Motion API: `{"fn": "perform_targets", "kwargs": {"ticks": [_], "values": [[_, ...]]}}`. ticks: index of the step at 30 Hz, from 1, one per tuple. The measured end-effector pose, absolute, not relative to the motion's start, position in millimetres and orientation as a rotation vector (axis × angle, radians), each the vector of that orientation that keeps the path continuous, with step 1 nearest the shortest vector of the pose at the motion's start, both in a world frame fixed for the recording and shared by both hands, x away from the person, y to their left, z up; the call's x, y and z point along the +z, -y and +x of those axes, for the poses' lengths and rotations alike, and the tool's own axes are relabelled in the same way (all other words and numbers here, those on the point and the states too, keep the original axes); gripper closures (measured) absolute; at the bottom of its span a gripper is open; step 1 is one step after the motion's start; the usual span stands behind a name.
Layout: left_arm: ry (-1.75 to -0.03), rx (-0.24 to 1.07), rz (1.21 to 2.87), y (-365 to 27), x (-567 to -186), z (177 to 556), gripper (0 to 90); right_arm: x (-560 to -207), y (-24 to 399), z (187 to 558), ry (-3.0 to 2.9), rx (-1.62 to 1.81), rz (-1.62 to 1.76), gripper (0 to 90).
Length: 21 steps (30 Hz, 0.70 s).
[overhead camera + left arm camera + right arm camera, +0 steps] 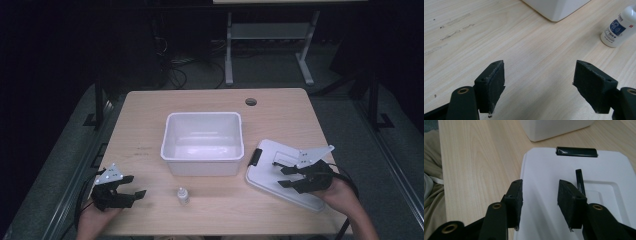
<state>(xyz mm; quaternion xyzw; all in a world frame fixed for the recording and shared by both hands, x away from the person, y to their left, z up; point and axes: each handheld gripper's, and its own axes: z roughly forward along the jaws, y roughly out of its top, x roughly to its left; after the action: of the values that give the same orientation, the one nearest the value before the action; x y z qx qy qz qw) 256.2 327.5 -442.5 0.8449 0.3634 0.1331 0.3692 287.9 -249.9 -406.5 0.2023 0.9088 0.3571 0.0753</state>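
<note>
Fingers first: on my right gripper they're partway apart with nothing pinched between them, hovering right over the white lid, which lies flat on the table just right of the white bin. From the right gripper view the fingers straddle a plain patch of the lid near its left edge, and I can't tell whether the tips actually touch the plastic or just hang above it. A black clip sits at the lid's far edge, pointing toward the bin, and a thin black bar lies on the lid just beyond the right-hand finger. My left gripper is over on the near left side of the table, well apart from everything, fingers spread wide with only bare wood between them. In the left gripper view a small white bottle with a blue label stands upright off to the upper right, near a corner of the bin; from the high view that bottle is just in front of the bin, between my two hands. Bin is open on top, looks empty from above.
</note>
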Motion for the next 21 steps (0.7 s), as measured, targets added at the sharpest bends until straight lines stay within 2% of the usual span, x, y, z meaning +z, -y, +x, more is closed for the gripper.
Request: {"fn": "perform_targets", "kwargs": {"ticks": [21], "values": [[-0.794,0.332,2.225,-293,-421,242,24.4,-426,235,271,-2.68,1.129,0.633,37.7]]}}
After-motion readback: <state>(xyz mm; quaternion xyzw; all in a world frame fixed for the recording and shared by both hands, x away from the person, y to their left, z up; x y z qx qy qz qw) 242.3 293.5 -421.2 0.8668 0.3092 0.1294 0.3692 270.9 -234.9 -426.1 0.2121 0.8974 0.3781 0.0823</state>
